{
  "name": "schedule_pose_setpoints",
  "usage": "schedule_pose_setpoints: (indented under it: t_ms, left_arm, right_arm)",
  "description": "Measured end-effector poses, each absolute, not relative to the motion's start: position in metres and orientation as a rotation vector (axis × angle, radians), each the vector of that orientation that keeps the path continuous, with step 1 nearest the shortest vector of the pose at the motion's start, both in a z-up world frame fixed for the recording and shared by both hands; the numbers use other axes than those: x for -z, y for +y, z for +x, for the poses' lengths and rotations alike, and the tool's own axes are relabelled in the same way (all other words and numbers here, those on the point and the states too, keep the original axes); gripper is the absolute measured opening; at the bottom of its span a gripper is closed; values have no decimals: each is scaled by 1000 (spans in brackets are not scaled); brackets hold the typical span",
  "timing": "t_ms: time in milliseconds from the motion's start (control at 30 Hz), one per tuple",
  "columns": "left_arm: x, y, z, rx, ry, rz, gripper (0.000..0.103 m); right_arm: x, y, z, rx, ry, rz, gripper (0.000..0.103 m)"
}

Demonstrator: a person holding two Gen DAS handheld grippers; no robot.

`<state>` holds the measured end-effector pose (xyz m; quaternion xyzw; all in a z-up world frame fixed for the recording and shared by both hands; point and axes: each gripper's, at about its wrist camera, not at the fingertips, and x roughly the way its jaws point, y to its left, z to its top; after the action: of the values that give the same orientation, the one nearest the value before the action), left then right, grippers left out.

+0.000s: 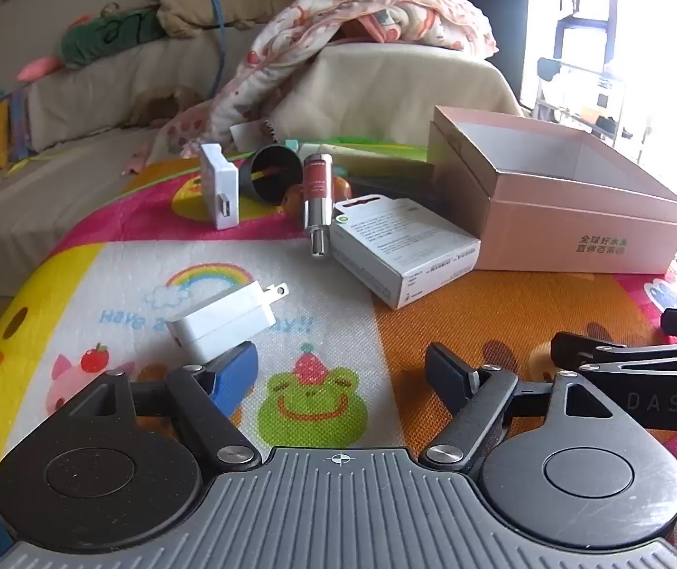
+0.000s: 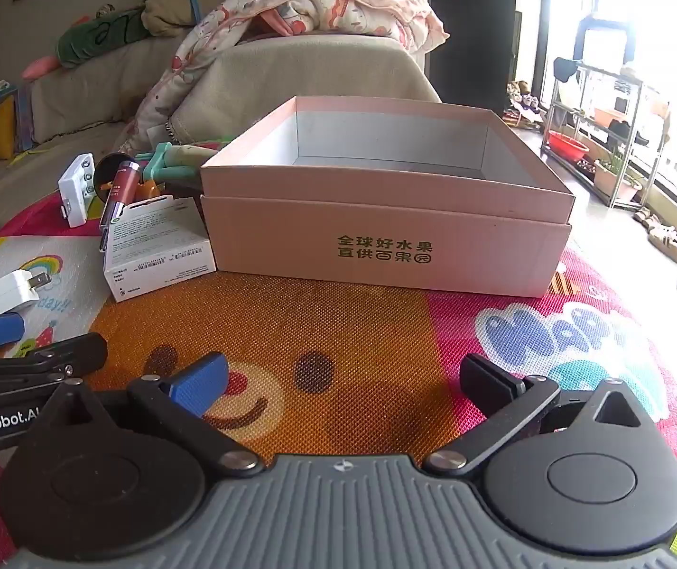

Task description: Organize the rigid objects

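Open pink box (image 2: 385, 237) on a cartoon play mat (image 2: 338, 332), small objects at its nine o'clock.

White charger (image 1: 222, 320), grey carton (image 1: 404, 251), red tube (image 1: 317, 194). Box floor mostly hidden. Left gripper (image 1: 343, 370) and right gripper (image 2: 352, 379) spread wide, empty.

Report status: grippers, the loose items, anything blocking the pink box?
Left gripper open, empty; right gripper too. White charger nearest left gripper. Pink box open, path clear.

Matt pink cardboard box (image 2: 385, 242); glossy white plastic charger (image 1: 224, 320); shiny metal-tipped red tube (image 1: 317, 199); textured woven-look mat (image 2: 338, 332); soft cloth blanket (image 1: 362, 14).
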<state>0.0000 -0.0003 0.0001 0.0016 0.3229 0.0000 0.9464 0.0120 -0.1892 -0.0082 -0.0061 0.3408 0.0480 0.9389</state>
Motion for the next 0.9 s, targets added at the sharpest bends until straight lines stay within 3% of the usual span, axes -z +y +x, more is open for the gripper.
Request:
schedule_pose_setpoints:
  t_ms: [900]
  left_arm:
    - [-1,2,-3,1,656,-2,83]
  right_arm:
    - [8,-189,12,-98,695,-12,103]
